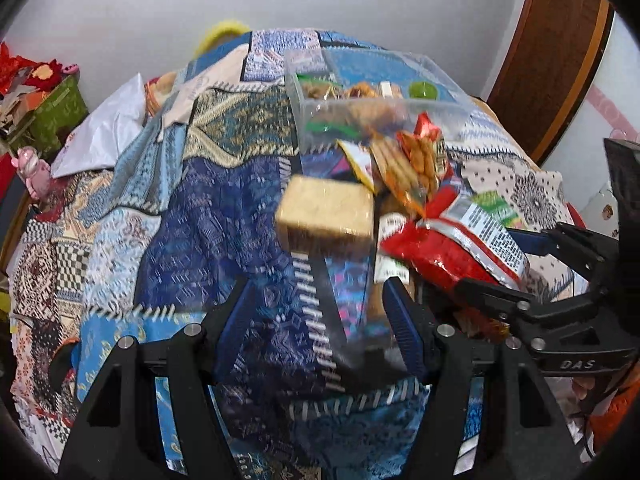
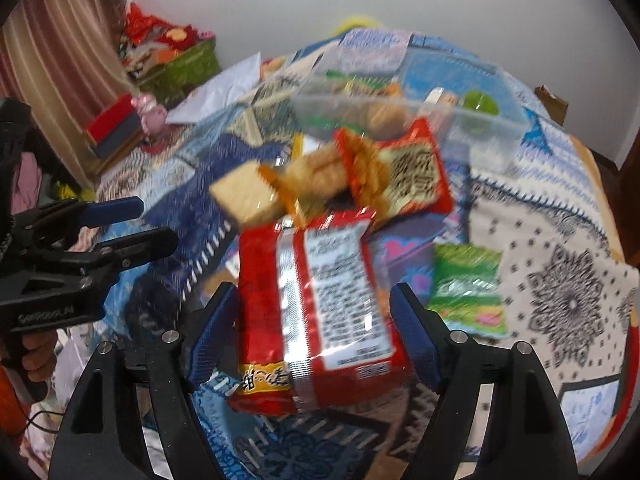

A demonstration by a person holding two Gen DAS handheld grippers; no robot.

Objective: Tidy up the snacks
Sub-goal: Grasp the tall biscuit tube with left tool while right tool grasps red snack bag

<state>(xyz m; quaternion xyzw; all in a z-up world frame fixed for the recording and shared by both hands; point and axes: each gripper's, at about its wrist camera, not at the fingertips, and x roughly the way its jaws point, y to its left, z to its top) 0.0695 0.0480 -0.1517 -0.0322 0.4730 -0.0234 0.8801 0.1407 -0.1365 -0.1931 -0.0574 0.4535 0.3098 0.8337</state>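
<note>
Left wrist view: one bed covered by one patchwork quilt (image 1: 208, 208) in blues, creams and browns fills most of the frame.
Container: one clear plastic bin (image 1: 384, 76) stands on the quilt at the far side, with several snacks inside, among them something round and green; the rest are too blurred to count.
Snack pile: loose packets lie on the quilt just in front of the bin, overlapping one another.
Red packets: two; one large red bag (image 2: 320, 312) nearest the cameras, label side up, and one smaller red packet (image 2: 408, 172) behind it.
Green packet: one (image 2: 468, 292), on the quilt just right of the large red bag.
Clear cracker packs: at least two; one square pale cracker pack (image 1: 326, 210) and one pack of golden biscuits (image 1: 404, 164).
Left gripper (image 1: 316, 320): jaws apart, nothing between the pads, over bare quilt near the cracker pack.
Right gripper (image 2: 316, 340): jaws spread wide, the large red bag lying between them; whether the pads touch it I cannot tell.
</note>
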